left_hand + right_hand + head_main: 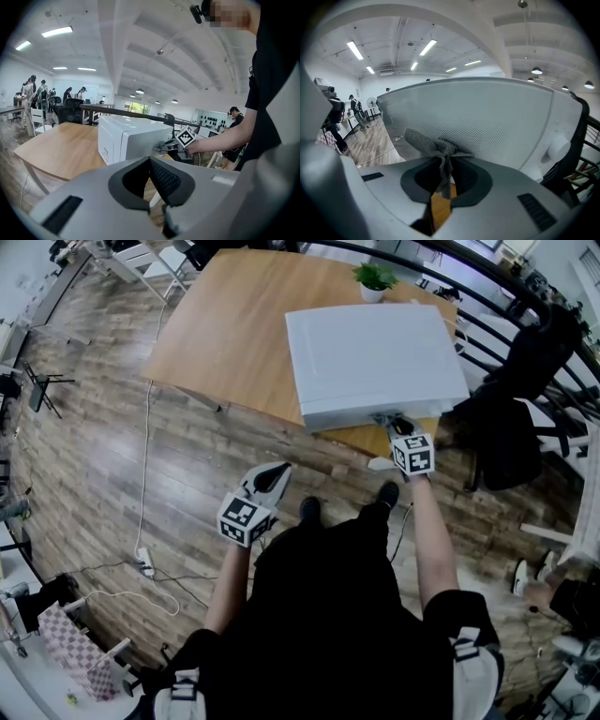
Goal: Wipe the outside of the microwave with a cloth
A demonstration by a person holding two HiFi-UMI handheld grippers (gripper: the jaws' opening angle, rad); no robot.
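The white microwave [375, 362] sits on a wooden desk [234, 334], close to the desk's edge at 6 o'clock in the head view. A small grey cloth [436, 146] is pushed against the microwave's front, on the part with lots of tiny dots. The right tongs [443, 161] are clenched on this cloth, which bunches up just above their tips. In the head view the right tongs [394, 423] meet the microwave at its 6 o'clock side.

The left tongs [272, 474] are at 7 o'clock from the microwave, well apart from it and over the wooden floor [112, 484]. In the left gripper view the left tongs [150, 161] are closed with nothing in them.

A little green plant [375, 279] stands on the desk at 12 o'clock from the microwave. A black chair [525, 399] is at 3 o'clock.
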